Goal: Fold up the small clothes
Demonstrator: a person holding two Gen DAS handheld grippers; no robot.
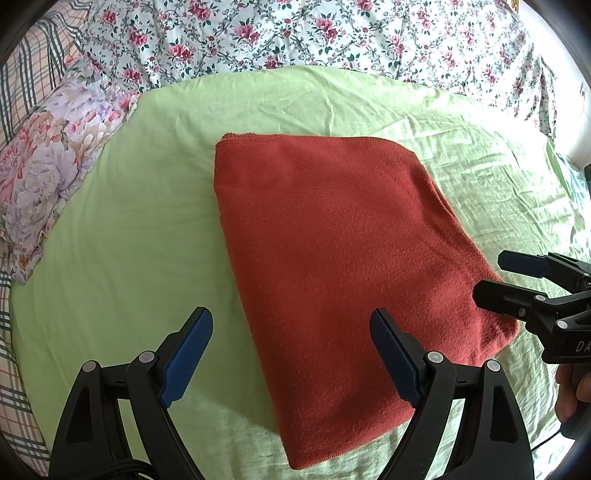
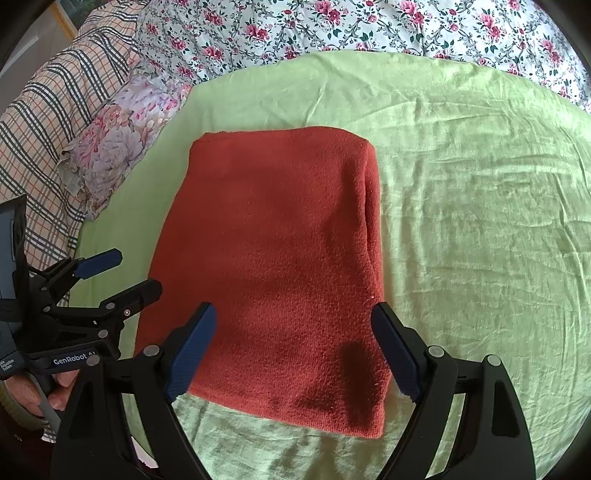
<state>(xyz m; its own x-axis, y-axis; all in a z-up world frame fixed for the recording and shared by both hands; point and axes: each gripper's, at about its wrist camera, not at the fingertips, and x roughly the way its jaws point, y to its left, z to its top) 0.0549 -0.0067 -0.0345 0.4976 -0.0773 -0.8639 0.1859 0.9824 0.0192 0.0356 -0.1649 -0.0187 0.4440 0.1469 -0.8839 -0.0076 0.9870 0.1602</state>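
A rust-red fleece garment [image 1: 340, 266] lies folded into a neat rectangle on a light green sheet [image 1: 129, 229]; it also shows in the right wrist view [image 2: 273, 266]. My left gripper [image 1: 291, 325] is open and empty, held above the garment's near left edge. My right gripper [image 2: 293, 321] is open and empty, held above the garment's near end. The right gripper also shows at the right edge of the left wrist view [image 1: 491, 277], open beside the garment's right edge. The left gripper shows at the left of the right wrist view [image 2: 136, 271], open beside the garment's left edge.
A pale floral pillow [image 1: 48, 173] lies at the left of the green sheet [image 2: 461, 206]. A rose-print bedcover [image 1: 314, 33] runs along the back. A plaid blanket [image 2: 48, 118] lies at the far left.
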